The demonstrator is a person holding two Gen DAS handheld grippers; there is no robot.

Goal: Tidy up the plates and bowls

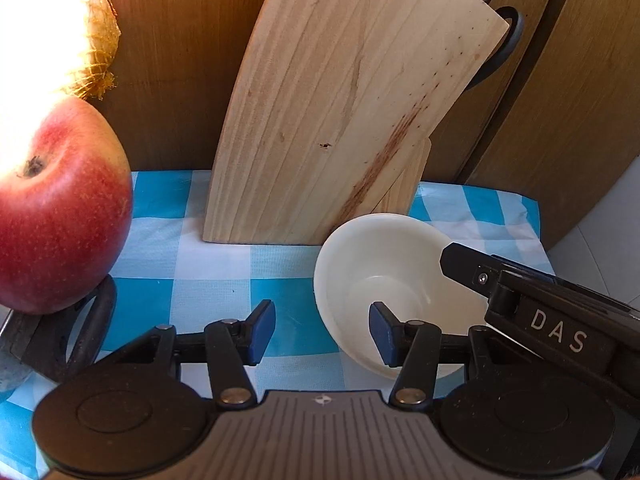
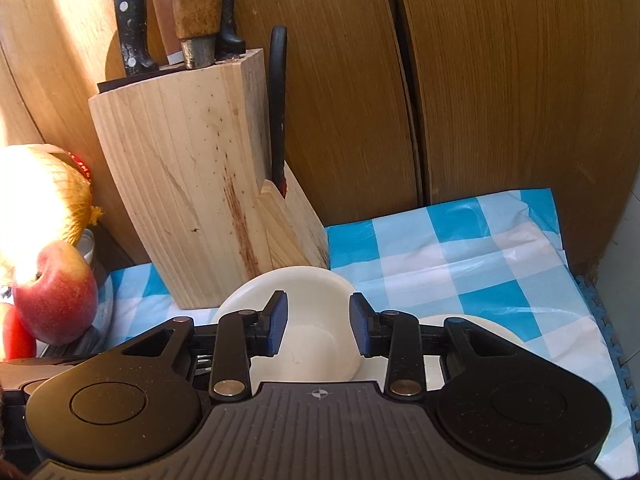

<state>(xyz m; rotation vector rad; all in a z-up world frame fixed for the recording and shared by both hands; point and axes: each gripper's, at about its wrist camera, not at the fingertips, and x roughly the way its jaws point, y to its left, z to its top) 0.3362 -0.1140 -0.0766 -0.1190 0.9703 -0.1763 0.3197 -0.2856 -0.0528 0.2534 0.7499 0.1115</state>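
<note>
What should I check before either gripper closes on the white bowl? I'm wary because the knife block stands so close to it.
1. Left gripper open: ok; its right finger is inside the bowl, its left finger outside, so the near rim sits between them.
2. Right gripper open: ok; it is over the same bowl.
3. Bowl upright and empty: ok.
4. Gap between bowl and knife block: cannot tell; they look very close or touching.
5. Two grippers crowding one bowl: not ok; the right one reaches over the bowl's right side.
6. Plate beside the bowl: cannot tell if they touch; the gripper hides most of it.
</note>
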